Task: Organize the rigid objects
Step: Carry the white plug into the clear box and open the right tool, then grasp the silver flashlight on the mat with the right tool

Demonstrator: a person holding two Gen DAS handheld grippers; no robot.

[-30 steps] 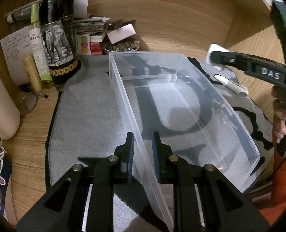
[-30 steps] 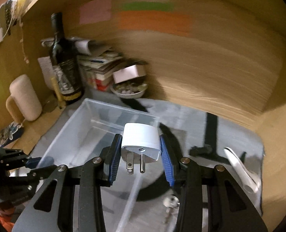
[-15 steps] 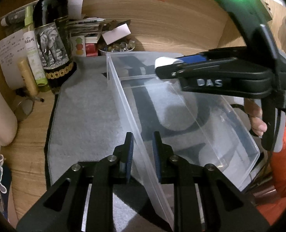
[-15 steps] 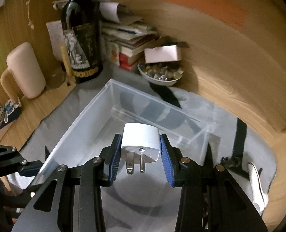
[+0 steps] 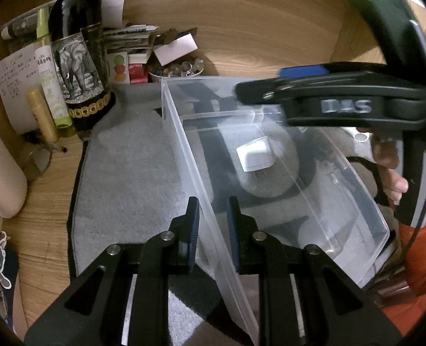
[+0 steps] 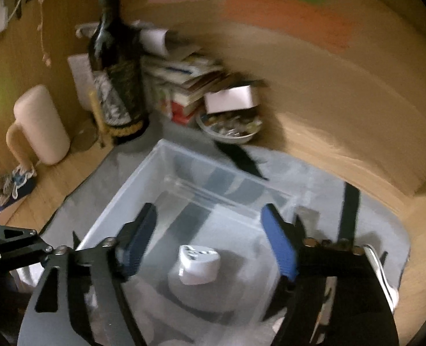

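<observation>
The left claw is pinched narrow on the near side wall of the clear plastic bin, one blue pad outside the wall and one inside. The right claw hangs over the bin with its jaws just sprung wide and nothing between the pads. The white plug adapter lies below them on the bin's floor, prongs visible in the left wrist view. The bin sits on a grey mat on the wooden counter, near an elephant-label wine bottle.
</observation>
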